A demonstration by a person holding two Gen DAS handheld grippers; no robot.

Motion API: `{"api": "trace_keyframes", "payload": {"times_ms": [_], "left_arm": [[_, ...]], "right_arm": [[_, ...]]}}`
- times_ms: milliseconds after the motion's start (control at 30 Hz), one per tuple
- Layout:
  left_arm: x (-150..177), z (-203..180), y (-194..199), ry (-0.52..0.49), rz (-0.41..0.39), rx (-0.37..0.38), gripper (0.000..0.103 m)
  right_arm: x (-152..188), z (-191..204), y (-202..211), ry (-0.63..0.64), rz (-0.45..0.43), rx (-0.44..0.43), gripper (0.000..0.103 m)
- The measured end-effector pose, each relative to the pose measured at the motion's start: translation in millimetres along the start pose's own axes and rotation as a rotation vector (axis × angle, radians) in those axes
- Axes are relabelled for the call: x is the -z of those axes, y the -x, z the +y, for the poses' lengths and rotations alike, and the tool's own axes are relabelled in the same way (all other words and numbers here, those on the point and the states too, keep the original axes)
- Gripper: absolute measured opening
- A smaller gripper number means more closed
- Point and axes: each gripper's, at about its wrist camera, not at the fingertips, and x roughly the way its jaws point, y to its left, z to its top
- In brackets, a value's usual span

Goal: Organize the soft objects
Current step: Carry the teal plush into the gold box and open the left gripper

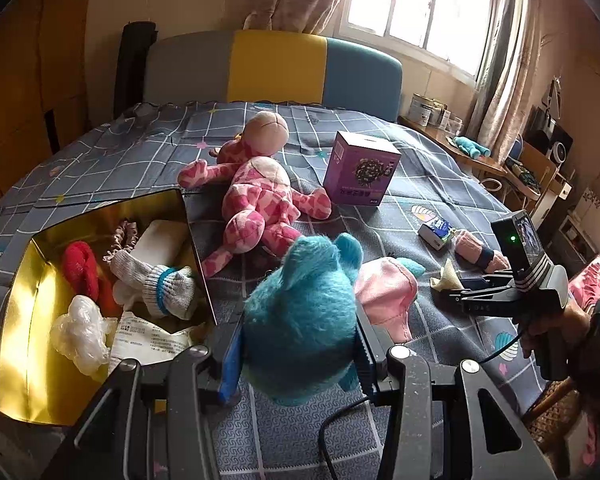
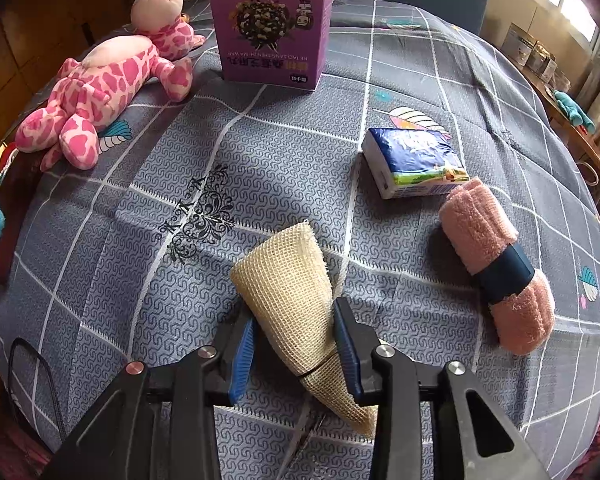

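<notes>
The gold box [image 1: 32, 320] seemingly holds several soft things, while the left tool [image 1: 296, 356] grips a blue plush toy [image 1: 300, 320], the right tool [image 2: 294, 344] clamps a mesh cloth [image 2: 288, 280], and the pink giraffe [image 1: 256, 196] and pink towel roll [image 2: 496, 264] lie unsorted on the bed [image 2: 180, 160].

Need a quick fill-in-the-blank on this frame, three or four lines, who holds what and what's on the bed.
The left hand-held gripper is shut on a fluffy ____ plush toy.
The right hand-held gripper is shut on a beige mesh ____.
The box standing on the bed is ____.
The rolled pink towel has a dark ____ around it.

Missing words: blue; cloth; purple; band
</notes>
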Motion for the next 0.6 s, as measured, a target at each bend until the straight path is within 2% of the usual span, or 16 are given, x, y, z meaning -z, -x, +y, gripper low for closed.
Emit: {"api": "trace_keyframes", "payload": {"times_ms": [333, 433, 600], "left_arm": [[6, 18, 6, 0.055, 0.005, 0.010, 0.047], [6, 37, 17, 0.104, -0.014, 0.004, 0.047], [2, 95, 42, 0.247, -0.061, -0.067, 0.047]], "right_arm": [[7, 10, -2, 0.064, -0.015, 0.050, 0.038], [8, 11, -3, 0.076, -0.021, 0.060, 0.038], [9, 13, -3, 0.094, -0.028, 0.072, 0.038]]}}
